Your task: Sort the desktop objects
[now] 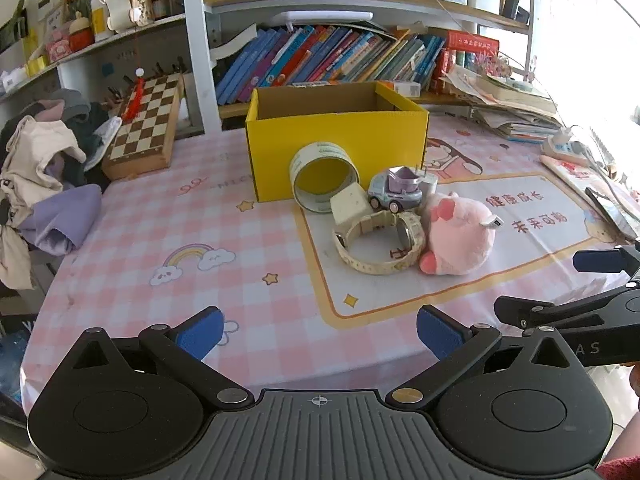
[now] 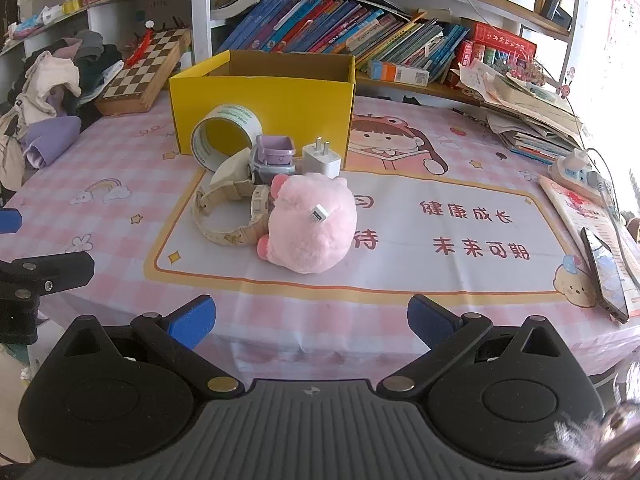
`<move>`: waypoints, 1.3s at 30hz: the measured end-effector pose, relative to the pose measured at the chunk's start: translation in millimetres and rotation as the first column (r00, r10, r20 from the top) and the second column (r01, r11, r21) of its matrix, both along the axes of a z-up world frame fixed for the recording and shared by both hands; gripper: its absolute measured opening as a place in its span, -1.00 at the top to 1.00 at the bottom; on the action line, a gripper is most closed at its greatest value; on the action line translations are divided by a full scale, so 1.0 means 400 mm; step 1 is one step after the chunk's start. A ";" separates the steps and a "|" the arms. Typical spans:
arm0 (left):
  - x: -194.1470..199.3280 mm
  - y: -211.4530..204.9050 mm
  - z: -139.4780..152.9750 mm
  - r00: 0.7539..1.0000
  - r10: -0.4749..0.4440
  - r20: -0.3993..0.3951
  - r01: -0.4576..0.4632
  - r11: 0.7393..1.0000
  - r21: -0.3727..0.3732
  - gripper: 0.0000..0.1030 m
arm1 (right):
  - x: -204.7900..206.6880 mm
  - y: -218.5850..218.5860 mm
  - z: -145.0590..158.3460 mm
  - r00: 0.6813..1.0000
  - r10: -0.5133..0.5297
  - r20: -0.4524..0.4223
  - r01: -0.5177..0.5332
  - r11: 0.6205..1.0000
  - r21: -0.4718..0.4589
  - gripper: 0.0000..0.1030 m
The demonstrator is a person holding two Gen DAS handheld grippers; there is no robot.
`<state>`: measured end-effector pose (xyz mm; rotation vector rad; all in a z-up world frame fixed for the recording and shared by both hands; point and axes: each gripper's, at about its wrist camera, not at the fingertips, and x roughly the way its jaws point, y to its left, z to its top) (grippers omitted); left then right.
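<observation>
Left tongs (image 1: pixel 319 330): wide apart, nothing between the blue pads, hanging over the near edge of the worktop, well short of the yellow box.
Right tongs (image 2: pixel 311 318): also spread wide and empty, over the near edge, well short of the yellow box.
Yellow box (image 1: pixel 340 140): open-topped, standing on the pink checked worktop (image 1: pixel 160 240) in front of the bookshelf; what it holds cannot be seen.
Tape roll (image 1: pixel 323 176): lying on its side, touching the front face of the yellow box.
Toy car (image 1: pixel 394 190): grey and purple, just in front of the yellow box, beside the tape roll.
White charger (image 2: pixel 322 158): prongs up, close to the front of the yellow box, just beside the toy car.
Cream block (image 1: pixel 352 206): in front of the yellow box, against the tape roll's lower rim.
Watch (image 1: pixel 380 240): cream strap, nearer the camera than the yellow box, touching the plush.
Pink plush (image 2: pixel 310 226): furthest of the cluster from the yellow box, against the watch, with a small white tag on its back.
Chessboard (image 1: pixel 144 124): to the left of the yellow box, beside a heap of clothes (image 1: pixel 44 160).
</observation>
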<state>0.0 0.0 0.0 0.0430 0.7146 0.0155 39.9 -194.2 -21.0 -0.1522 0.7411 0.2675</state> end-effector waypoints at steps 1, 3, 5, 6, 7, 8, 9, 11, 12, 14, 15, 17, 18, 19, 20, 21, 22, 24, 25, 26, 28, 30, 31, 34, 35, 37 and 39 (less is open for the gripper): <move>0.000 -0.001 0.001 1.000 0.003 0.001 -0.003 1.000 0.003 -1.00 | 0.000 0.000 0.000 1.000 0.000 0.001 0.000 1.000 -0.002 -1.00; 0.000 -0.006 0.003 1.000 0.007 0.004 -0.007 1.000 0.008 -1.00 | -0.001 0.001 0.000 1.000 0.001 0.003 -0.001 1.000 -0.005 -1.00; 0.000 -0.014 0.008 1.000 0.007 0.006 -0.007 1.000 0.011 -1.00 | -0.002 0.001 0.000 1.000 0.001 0.006 -0.001 1.000 -0.009 -1.00; 0.009 -0.013 0.006 1.000 0.005 -0.017 -0.005 1.000 -0.003 -1.00 | -0.002 0.001 0.000 1.000 0.002 0.007 -0.002 1.000 -0.011 -1.00; 0.011 -0.006 0.008 1.000 0.004 -0.016 -0.005 1.000 -0.022 -1.00 | -0.003 0.002 0.000 1.000 0.002 0.008 -0.002 1.000 -0.013 -1.00; 0.006 0.003 0.004 1.000 0.002 -0.010 -0.003 1.000 -0.031 -1.00 | -0.003 0.002 0.000 1.000 0.002 0.009 -0.002 1.000 -0.014 -1.00; 0.003 0.003 0.003 1.000 -0.002 -0.009 0.001 1.000 -0.024 -1.00 | -0.003 0.002 0.000 1.000 0.003 0.010 -0.002 1.000 -0.016 -1.00; 0.004 0.005 0.003 1.000 -0.003 -0.013 0.002 1.000 -0.022 -1.00 | 0.002 0.008 0.002 1.000 0.004 -0.001 -0.004 1.000 -0.021 -1.00; 0.006 0.004 0.005 1.000 -0.002 -0.016 0.002 1.000 -0.020 -1.00 | 0.004 0.008 0.003 1.000 0.006 -0.003 -0.006 1.000 -0.023 -1.00; 0.010 0.002 0.007 1.000 -0.001 -0.021 0.000 1.000 -0.016 -1.00 | 0.007 0.008 0.005 1.000 0.010 -0.008 -0.010 1.000 -0.027 -1.00; 0.011 0.003 0.006 1.000 0.000 -0.023 0.000 1.000 -0.015 -1.00 | 0.008 0.009 0.005 1.000 0.010 -0.008 -0.010 1.000 -0.027 -1.00; 0.013 0.004 0.005 1.000 0.000 -0.026 0.000 1.000 -0.014 -1.00 | 0.009 0.010 0.006 1.000 0.007 -0.008 -0.008 1.000 -0.027 -1.00; 0.014 0.004 0.005 1.000 0.000 -0.028 0.000 1.000 -0.015 -1.00 | 0.011 0.011 0.006 1.000 0.005 -0.009 -0.005 1.000 -0.027 -1.00; 0.014 0.005 0.004 1.000 -0.001 -0.028 0.000 1.000 -0.016 -1.00 | 0.012 0.011 0.007 1.000 0.003 -0.009 -0.003 1.000 -0.026 -1.00; 0.015 0.006 0.004 1.000 -0.001 -0.029 0.000 1.000 -0.017 -1.00 | 0.012 0.011 0.008 1.000 0.000 -0.010 -0.001 1.000 -0.026 -1.00; 0.016 0.007 0.004 1.000 -0.001 -0.029 0.001 1.000 -0.017 -1.00 | 0.012 0.012 0.007 1.000 -0.001 -0.010 0.001 1.000 -0.027 -1.00; 0.016 0.007 0.004 1.000 -0.002 -0.028 0.001 1.000 -0.019 -1.00 | 0.012 0.012 0.007 1.000 -0.003 -0.011 0.003 1.000 -0.028 -1.00; 0.018 0.008 0.006 1.000 -0.004 -0.028 0.004 1.000 -0.020 -1.00 | 0.012 0.013 0.007 1.000 -0.004 -0.010 0.004 1.000 -0.030 -1.00; 0.018 0.009 0.006 1.000 -0.006 -0.028 0.005 1.000 -0.021 -1.00 | 0.012 0.014 0.007 1.000 -0.005 -0.009 0.004 1.000 -0.031 -1.00; 0.019 0.010 0.006 1.000 -0.007 -0.028 0.007 1.000 -0.021 -1.00 | 0.013 0.014 0.007 1.000 -0.004 -0.009 0.004 0.999 -0.033 -1.00; 0.021 0.010 0.007 1.000 -0.010 -0.028 0.010 1.000 -0.021 -1.00 | 0.013 0.016 0.008 1.000 -0.004 -0.008 0.004 0.999 -0.036 -1.00; 0.023 0.009 0.007 1.000 -0.013 -0.028 0.013 1.000 -0.022 -1.00 | 0.014 0.016 0.008 1.000 -0.005 -0.008 0.005 0.999 -0.037 -1.00; 0.024 0.008 0.007 0.999 -0.016 -0.028 0.015 1.000 -0.021 -1.00 | 0.014 0.015 0.009 1.000 -0.006 -0.008 0.006 0.999 -0.038 -1.00; 0.027 0.007 0.006 0.999 -0.022 -0.030 0.022 1.000 -0.019 -1.00 | 0.016 0.014 0.009 1.000 -0.010 -0.007 0.010 0.999 -0.038 -1.00; 0.028 0.006 0.007 0.999 -0.024 -0.030 0.023 1.000 -0.019 -1.00 | 0.016 0.014 0.009 1.000 -0.011 -0.007 0.010 0.999 -0.038 -1.00; 0.028 0.006 0.007 0.999 -0.025 -0.030 0.025 1.000 -0.018 -1.00 | 0.016 0.015 0.009 1.000 -0.011 -0.007 0.011 0.999 -0.039 -1.00; 0.028 0.007 0.007 0.999 -0.026 -0.030 0.026 1.000 -0.018 -1.00 | 0.016 0.013 0.006 1.000 -0.011 -0.007 0.010 0.999 -0.037 -1.00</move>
